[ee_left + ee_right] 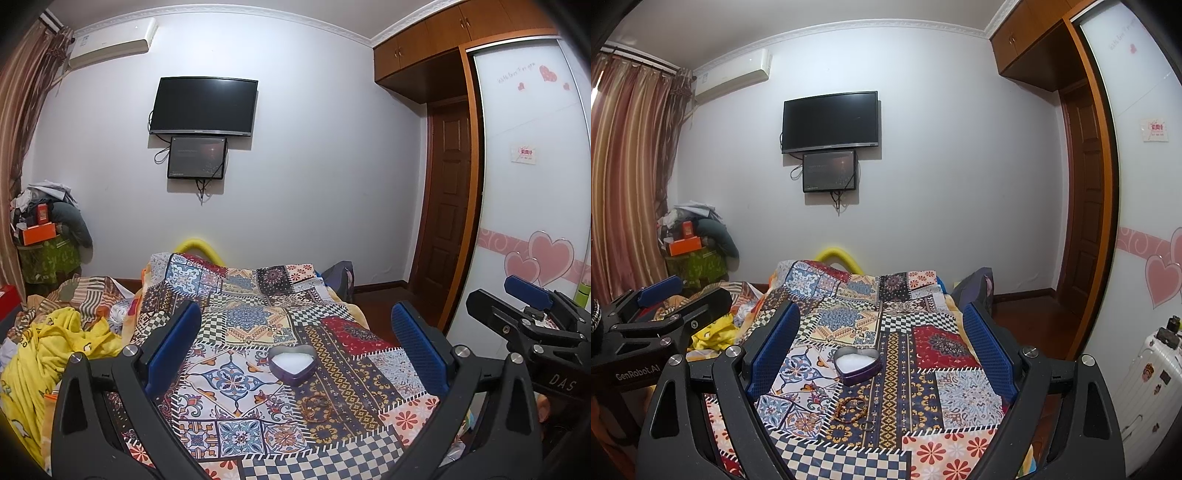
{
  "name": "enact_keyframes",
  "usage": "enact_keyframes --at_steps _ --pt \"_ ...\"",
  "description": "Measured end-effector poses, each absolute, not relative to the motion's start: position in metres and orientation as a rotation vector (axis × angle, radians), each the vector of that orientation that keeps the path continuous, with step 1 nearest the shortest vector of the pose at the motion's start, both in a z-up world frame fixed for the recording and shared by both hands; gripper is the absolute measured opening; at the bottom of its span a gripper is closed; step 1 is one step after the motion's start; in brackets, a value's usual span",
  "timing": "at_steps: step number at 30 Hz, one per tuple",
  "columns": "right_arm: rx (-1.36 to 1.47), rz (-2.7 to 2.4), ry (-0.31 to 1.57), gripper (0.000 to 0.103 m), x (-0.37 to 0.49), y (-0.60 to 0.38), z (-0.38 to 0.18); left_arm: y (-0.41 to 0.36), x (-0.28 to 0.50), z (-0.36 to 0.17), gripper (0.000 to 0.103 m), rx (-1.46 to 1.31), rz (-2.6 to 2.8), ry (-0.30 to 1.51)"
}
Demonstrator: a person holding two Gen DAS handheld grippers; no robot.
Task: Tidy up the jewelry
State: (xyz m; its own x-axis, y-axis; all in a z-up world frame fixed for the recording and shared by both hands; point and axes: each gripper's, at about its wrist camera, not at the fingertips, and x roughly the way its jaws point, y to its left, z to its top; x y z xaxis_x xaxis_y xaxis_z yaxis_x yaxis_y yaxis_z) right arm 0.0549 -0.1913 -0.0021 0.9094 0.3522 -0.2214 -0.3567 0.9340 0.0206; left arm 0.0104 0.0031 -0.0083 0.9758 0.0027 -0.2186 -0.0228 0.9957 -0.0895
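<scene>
Both grippers up over the bed, nothing in either. Left gripper (295, 350) has its blue pads wide apart, and the heart-shaped box (292, 363) sits on the quilt right between them, lid off, white lining showing. Just near of the box lies the beaded bracelet (316, 406), brownish, coiled, hard to pick out vs. the busy print. Right gripper (882, 350) is spread wide too, w/ the same box a bit left of centre btwn its fingers; bracelet near of it, and a small ring (867, 425) just near of the bracelet. Neither gripper touches the jewelry. The surface is a patchwork quilt (369, 373), checks and florals, w/ a yellow blanket (48, 354) bunched at left. Far wall: TV (203, 106), smaller screen (197, 157) below, AC unit (110, 44) upper left. Wardrobe (528, 184) w/ pink hearts on the right, white suitcase (1145, 373) near it.
</scene>
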Motion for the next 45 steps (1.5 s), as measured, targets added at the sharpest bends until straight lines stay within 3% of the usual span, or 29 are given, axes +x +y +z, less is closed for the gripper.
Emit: enact_keyframes --at_steps 14,25,31,36,45 --pt "-0.023 0.356 0.274 0.088 0.074 -0.195 -0.014 0.006 0.025 -0.017 0.103 -0.096 0.026 0.252" --pt "-0.069 0.291 0.409 0.088 0.115 -0.199 -0.067 0.028 0.080 -0.071 0.103 -0.099 0.054 0.448" --pt "-0.086 0.284 0.490 0.087 0.130 -0.201 -0.089 0.035 0.107 -0.110 0.089 -0.100 0.050 0.574" --pt "-0.084 0.332 0.582 0.076 0.145 -0.200 -0.106 0.039 0.123 -0.138 0.077 -0.107 0.022 0.681" --pt "-0.088 0.433 0.738 0.057 0.163 -0.191 -0.145 0.024 0.134 -0.173 0.072 -0.074 -0.051 0.824"
